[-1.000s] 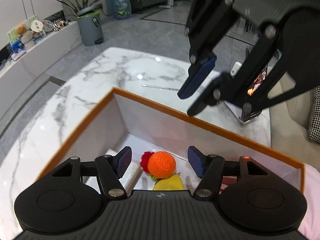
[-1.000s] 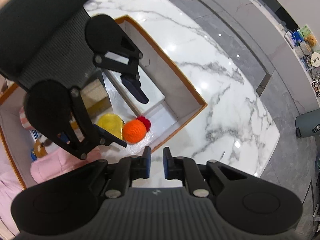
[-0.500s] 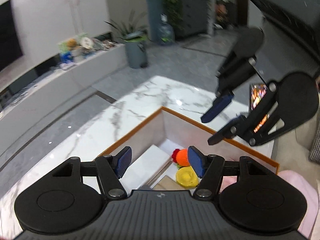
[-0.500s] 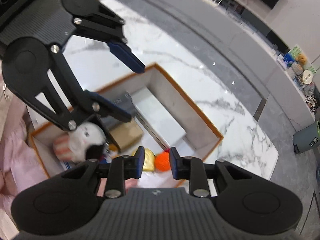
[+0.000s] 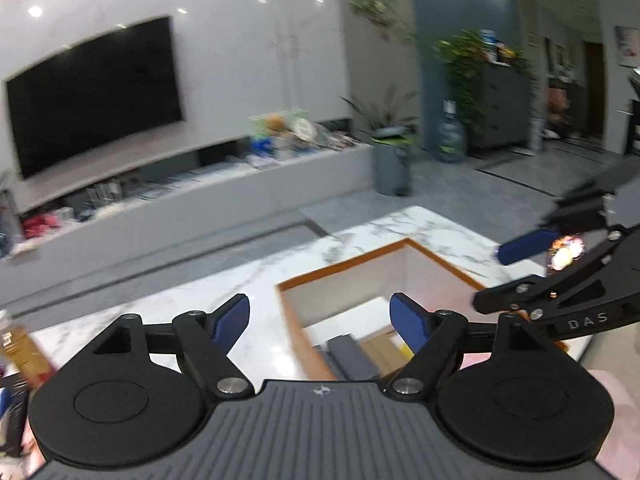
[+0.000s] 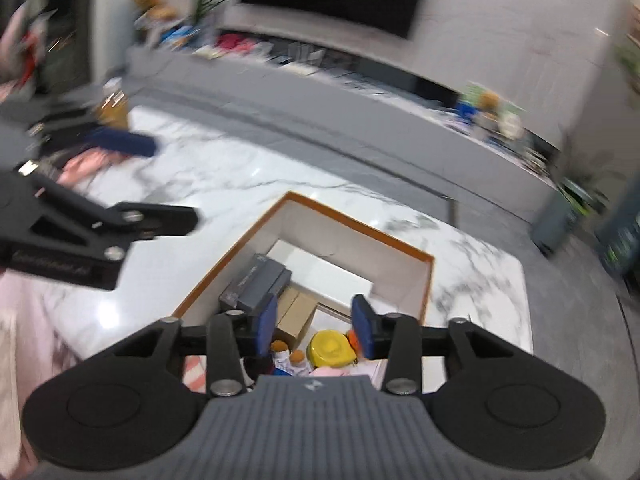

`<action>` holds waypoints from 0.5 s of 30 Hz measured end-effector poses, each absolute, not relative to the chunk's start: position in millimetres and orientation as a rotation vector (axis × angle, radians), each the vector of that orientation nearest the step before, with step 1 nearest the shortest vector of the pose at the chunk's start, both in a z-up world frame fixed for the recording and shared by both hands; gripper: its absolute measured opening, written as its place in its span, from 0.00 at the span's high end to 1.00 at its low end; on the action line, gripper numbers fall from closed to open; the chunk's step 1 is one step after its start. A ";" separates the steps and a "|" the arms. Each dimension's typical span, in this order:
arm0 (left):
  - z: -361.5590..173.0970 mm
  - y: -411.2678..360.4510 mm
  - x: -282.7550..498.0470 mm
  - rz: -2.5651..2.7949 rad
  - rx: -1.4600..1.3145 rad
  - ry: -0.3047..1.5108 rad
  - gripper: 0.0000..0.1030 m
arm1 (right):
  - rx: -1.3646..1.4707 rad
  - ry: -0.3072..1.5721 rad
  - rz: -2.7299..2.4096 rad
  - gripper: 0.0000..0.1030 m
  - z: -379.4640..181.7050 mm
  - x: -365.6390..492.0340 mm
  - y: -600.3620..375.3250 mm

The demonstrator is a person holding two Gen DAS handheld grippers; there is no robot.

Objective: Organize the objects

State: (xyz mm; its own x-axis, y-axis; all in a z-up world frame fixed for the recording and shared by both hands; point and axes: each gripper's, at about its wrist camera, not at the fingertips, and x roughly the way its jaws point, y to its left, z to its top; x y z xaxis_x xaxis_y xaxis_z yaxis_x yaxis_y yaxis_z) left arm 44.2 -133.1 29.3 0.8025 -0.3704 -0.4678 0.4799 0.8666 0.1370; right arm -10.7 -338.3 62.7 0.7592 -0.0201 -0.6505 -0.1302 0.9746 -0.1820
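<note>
A white box with an orange rim (image 5: 340,270) (image 6: 360,216) stands on the marble table (image 5: 160,312). Inside it lie a dark grey case (image 6: 256,280), a cardboard carton (image 6: 296,316), a yellow toy (image 6: 330,348), an orange knitted ball (image 6: 351,337) and a small plush figure (image 6: 286,354). My left gripper (image 5: 320,322) hovers above the box's near-left corner, its jaws opening wide with nothing between them. My right gripper (image 6: 314,326) hangs over the box's contents, its jaws also opening and empty. Each gripper shows in the other's view: the right gripper (image 5: 490,278) and the left gripper (image 6: 174,182).
A bottle of amber liquid (image 5: 20,348) stands at the table's left edge. Pink cloth (image 5: 612,400) (image 6: 88,164) lies near the table. Beyond the table are grey floor, a low TV console (image 5: 180,200), a grey bin (image 5: 392,168) and plants.
Both grippers rose and drew back from inside the box, tilting up toward the room. The right jaws went from nearly shut to apart; the left jaws widened further.
</note>
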 end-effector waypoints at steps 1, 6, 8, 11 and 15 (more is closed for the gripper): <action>27.8 -131.8 39.8 -0.436 0.261 0.446 0.11 | -0.193 0.702 0.032 0.51 57.7 -15.0 -337.6; 16.1 -127.6 26.1 -0.357 0.222 0.462 0.10 | -0.087 0.682 -0.122 0.48 36.9 -41.6 -331.4; 12.3 -125.1 19.9 -0.351 0.199 0.469 0.10 | -0.056 0.674 -0.154 0.48 30.2 -54.6 -327.2; 6.3 -121.2 9.4 -0.330 0.179 0.476 0.10 | -0.001 0.669 -0.176 0.43 24.9 -69.9 -321.7; -3.9 -111.2 0.4 -0.328 0.137 0.513 0.10 | 0.029 0.655 -0.220 0.39 19.9 -82.9 -314.9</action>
